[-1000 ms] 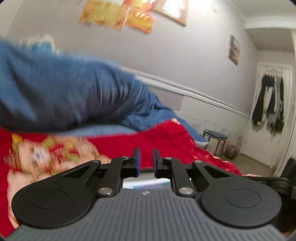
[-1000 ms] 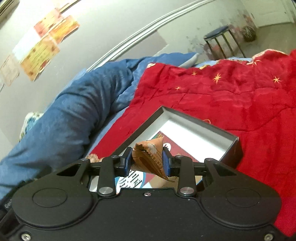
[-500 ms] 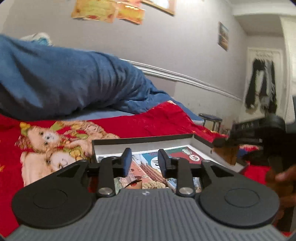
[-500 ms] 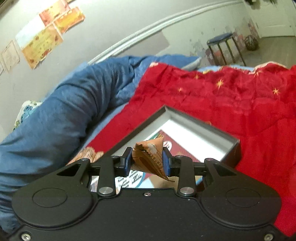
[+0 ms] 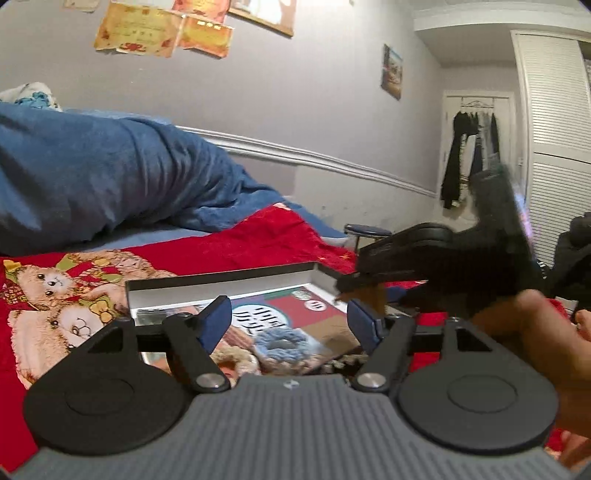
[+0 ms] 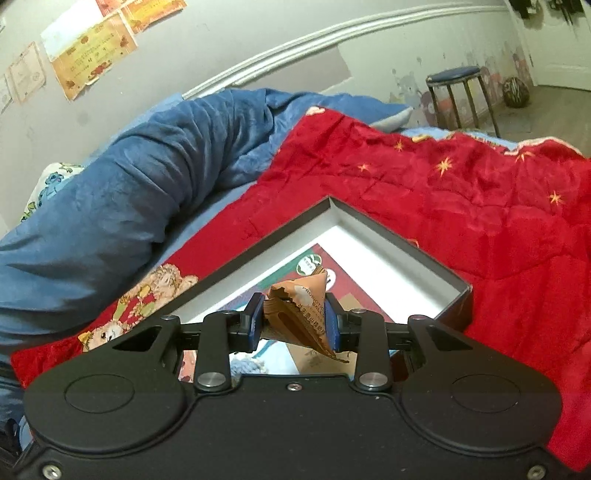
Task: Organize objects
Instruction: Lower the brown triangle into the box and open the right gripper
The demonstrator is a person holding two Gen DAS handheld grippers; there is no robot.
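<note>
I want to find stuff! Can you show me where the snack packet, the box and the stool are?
snack packet (image 6: 301, 314): right wrist view, middle of its brown wrapper between the pads.
box (image 6: 388, 230): right wrist view, grey far wall.
stool (image 6: 452, 74): right wrist view, blue seat.

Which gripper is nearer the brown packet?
Right. The right gripper is clamped on the brown packet above the box; the left gripper, jaws opening and empty, is beside it.

Place: my home bedroom | Bed: quilted red blanket with teddy-bear print (image 5: 258, 243), rumpled blue plush duvet (image 5: 92, 177) | Walls: taped paper certificates (image 5: 136, 29) | Door: dark clothes on hangers (image 5: 469, 147) | Floor: round blue-topped metal stool (image 6: 458, 92)
</note>
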